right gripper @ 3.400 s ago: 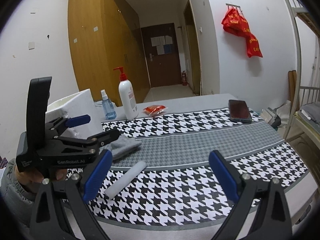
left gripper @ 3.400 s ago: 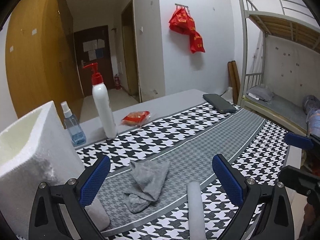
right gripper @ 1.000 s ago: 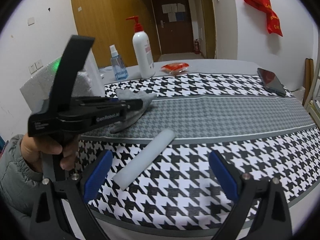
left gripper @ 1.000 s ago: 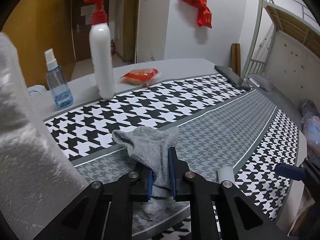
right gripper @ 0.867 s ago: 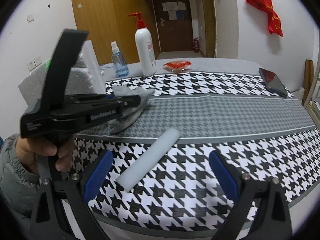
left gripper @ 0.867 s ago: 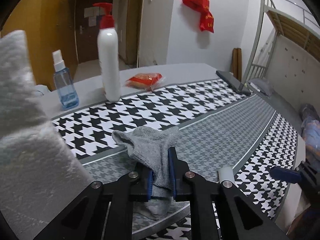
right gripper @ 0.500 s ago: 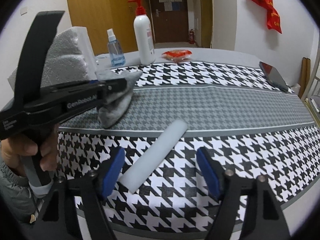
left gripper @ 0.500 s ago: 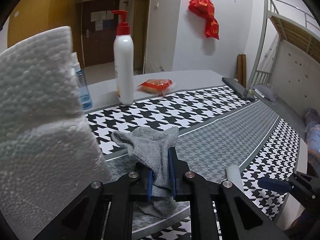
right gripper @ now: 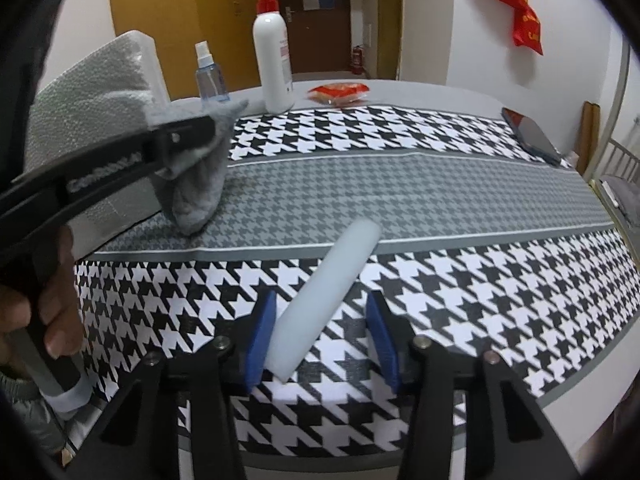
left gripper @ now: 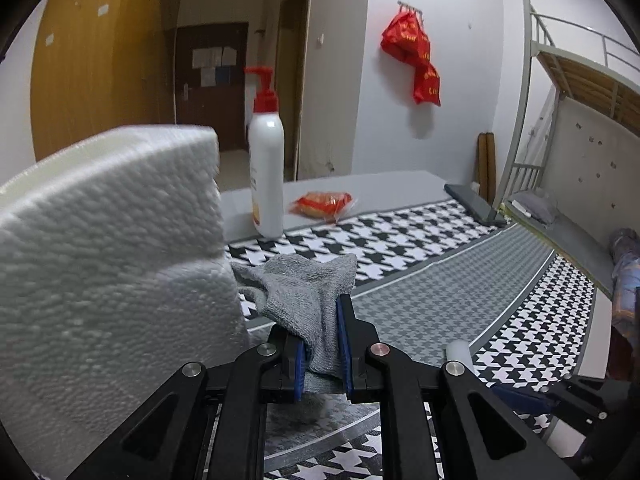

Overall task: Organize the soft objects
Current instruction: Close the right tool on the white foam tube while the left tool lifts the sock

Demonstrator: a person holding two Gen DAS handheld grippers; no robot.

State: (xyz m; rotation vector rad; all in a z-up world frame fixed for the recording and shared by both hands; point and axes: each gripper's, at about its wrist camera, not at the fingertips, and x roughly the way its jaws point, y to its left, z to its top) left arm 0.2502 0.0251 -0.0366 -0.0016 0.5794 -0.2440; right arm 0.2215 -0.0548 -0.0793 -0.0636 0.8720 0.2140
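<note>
1. While the left gripper (left gripper: 322, 344) is clamped on the grey sock (left gripper: 308, 300) and holds it lifted beside the white foam box (left gripper: 108, 248), the right gripper (right gripper: 322, 340) has just been closing its jaws, which are now narrowed around the near end of the white foam roll (right gripper: 328, 292); the left pad seems to touch it, the right pad stands clear.
2. The step in hand looks like two pick-ups at once: sock on its way to the box, roll about to be gripped where it lies on the houndstooth cloth (right gripper: 460, 292).
3. Next, the right jaws need to finish closing and lift; the sock must clear the box's tall wall before release.
4. Further out stand a pump bottle (right gripper: 274, 64), a small spray bottle (right gripper: 210, 76), a red snack packet (right gripper: 340, 92) and a phone (right gripper: 530, 136), all well apart from both paths. The left gripper's body hangs close over the roll's route to the box.
</note>
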